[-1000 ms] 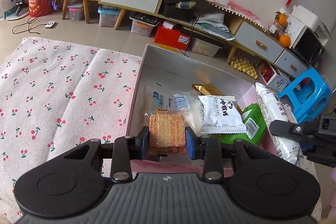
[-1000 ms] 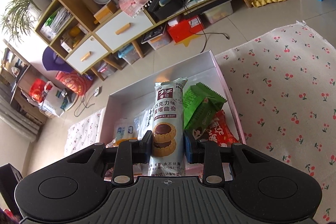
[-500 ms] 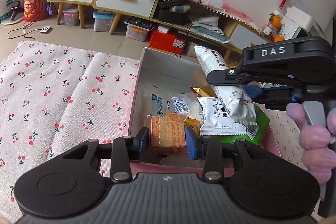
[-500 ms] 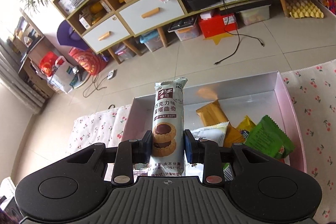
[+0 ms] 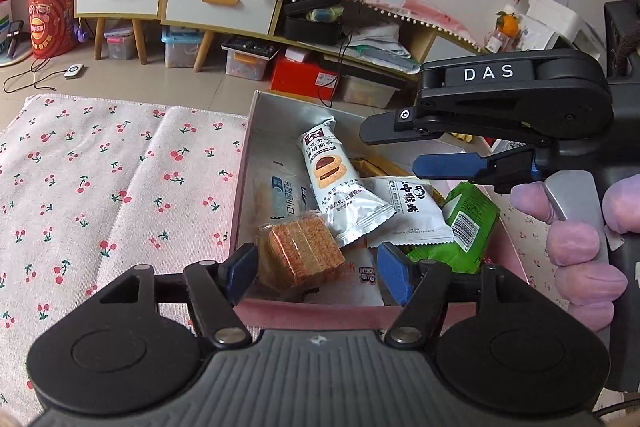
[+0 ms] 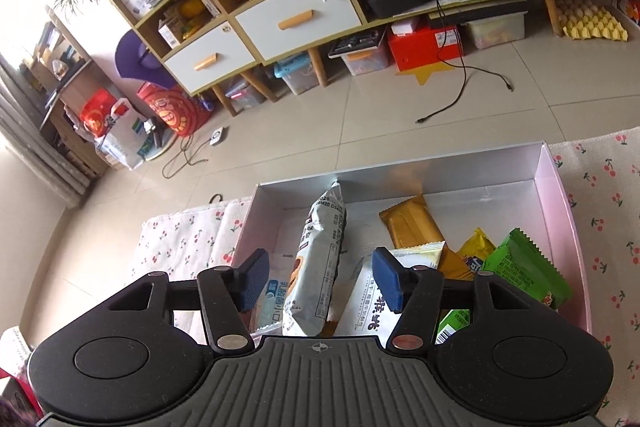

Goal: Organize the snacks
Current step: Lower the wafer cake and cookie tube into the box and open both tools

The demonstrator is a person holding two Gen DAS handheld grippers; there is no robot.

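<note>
On the cherry-print cloth (image 5: 120, 187) the pink box (image 5: 304, 311) holds the snacks, and both tongs have just been opening. The left tongs (image 5: 316, 269) stand apart around the wafer pack (image 5: 302, 253), which could snag on withdrawal. Beyond, the right tongs (image 6: 318, 279) gape around the cookie tube (image 6: 320, 259), which leans on other packets and may topple.

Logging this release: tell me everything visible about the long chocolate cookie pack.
The chocolate cookie pack is a long silver-white foil tube with crimped ends, printed with dark characters and a chocolate-filled cookie. It lies slanted in the box, resting on other packets beside the wafer pack. No pad touches it; the right hand-held gripper stands open.
</note>
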